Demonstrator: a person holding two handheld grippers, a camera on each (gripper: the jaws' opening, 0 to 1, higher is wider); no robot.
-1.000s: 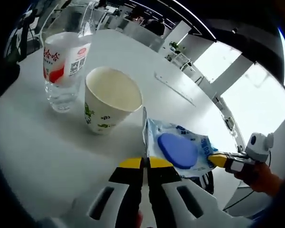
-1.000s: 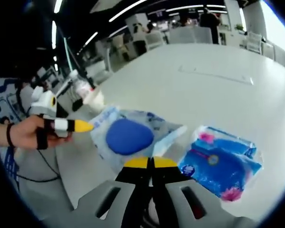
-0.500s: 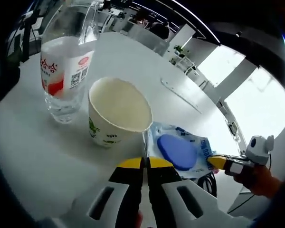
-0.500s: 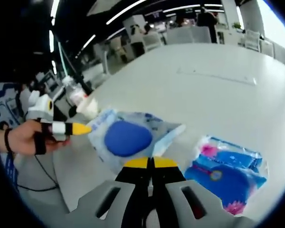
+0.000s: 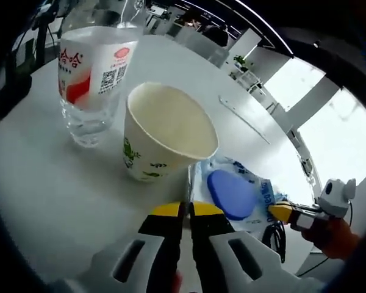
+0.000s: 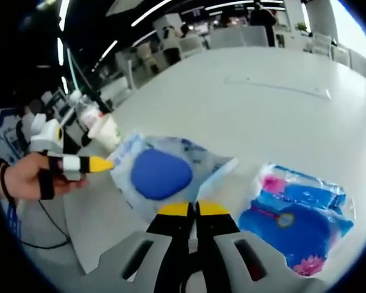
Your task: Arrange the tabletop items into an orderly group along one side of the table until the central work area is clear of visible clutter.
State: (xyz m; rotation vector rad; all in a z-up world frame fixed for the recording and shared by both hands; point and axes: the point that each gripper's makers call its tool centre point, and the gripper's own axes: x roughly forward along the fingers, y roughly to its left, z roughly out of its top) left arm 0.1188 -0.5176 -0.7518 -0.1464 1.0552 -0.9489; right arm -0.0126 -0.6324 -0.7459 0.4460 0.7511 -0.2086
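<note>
Both grippers hold one wet-wipes pack with a blue oval lid (image 5: 232,194) (image 6: 161,174), lifted just above the white table (image 5: 43,183). My left gripper (image 5: 186,210) is shut on one edge of it, and the right gripper (image 6: 195,209) is shut on the opposite edge. In the left gripper view the right gripper's yellow tip (image 5: 283,211) pinches the pack's far side. The right gripper view has the left gripper's yellow tip (image 6: 97,163) at the pack's left edge. A paper cup (image 5: 165,137) (image 6: 105,131) and a water bottle (image 5: 94,73) (image 6: 85,113) stand close beyond the pack.
A blue tissue packet with pink flowers (image 6: 296,213) lies on the table right of the right gripper. A thin flat strip (image 5: 244,119) (image 6: 274,88) lies farther out on the table. Chairs and other tables stand in the background. The table edge (image 6: 79,238) runs near the pack.
Both grippers have carried the wipes pack closer to the paper cup and bottle, which now loom larger in the left gripper view. Both grips are unchanged.
</note>
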